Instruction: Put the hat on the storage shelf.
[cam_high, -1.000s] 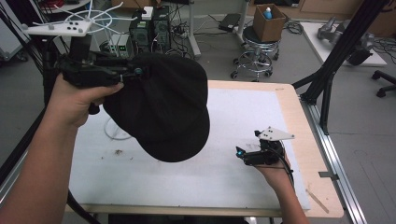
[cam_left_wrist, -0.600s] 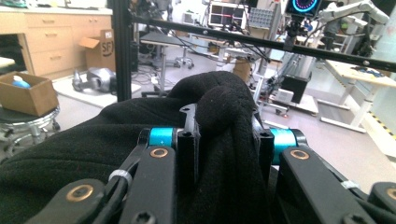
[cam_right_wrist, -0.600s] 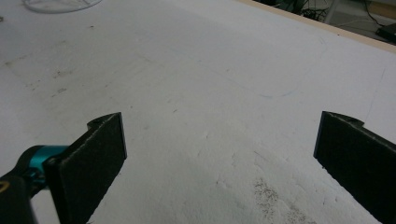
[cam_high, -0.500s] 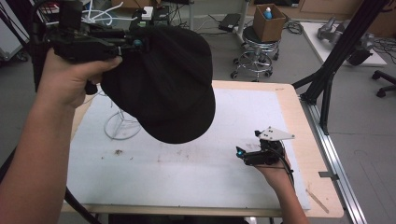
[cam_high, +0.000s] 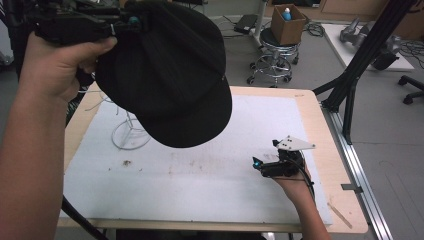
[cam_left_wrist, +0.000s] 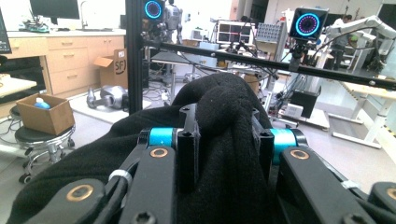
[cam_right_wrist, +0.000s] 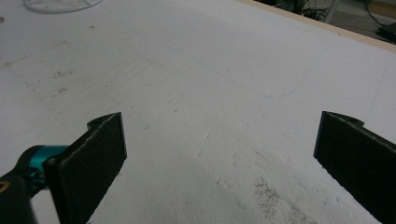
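A black cap (cam_high: 170, 75) hangs high over the table's left half, its brim toward the front. My left gripper (cam_high: 127, 22) is shut on the cap's back edge; in the left gripper view a fold of black fabric (cam_left_wrist: 224, 126) is pinched between the jaws. A white wire stand (cam_high: 131, 135) with a round base sits on the mat below the cap, partly hidden by it. My right gripper (cam_high: 257, 162) rests low on the mat at the front right, open, jaws wide apart over bare white foam (cam_right_wrist: 219, 116), holding nothing.
A white foam mat (cam_high: 200, 170) covers the wooden table (cam_high: 332, 175). Black frame legs (cam_high: 350, 85) stand at the right rear corner. A stool with a cardboard box (cam_high: 287, 22) stands behind the table. The stand's base rim (cam_right_wrist: 56, 5) shows far ahead of the right gripper.
My left gripper has raised the cap higher and further back to the left, uncovering more of the wire stand. The right gripper has stayed in place.
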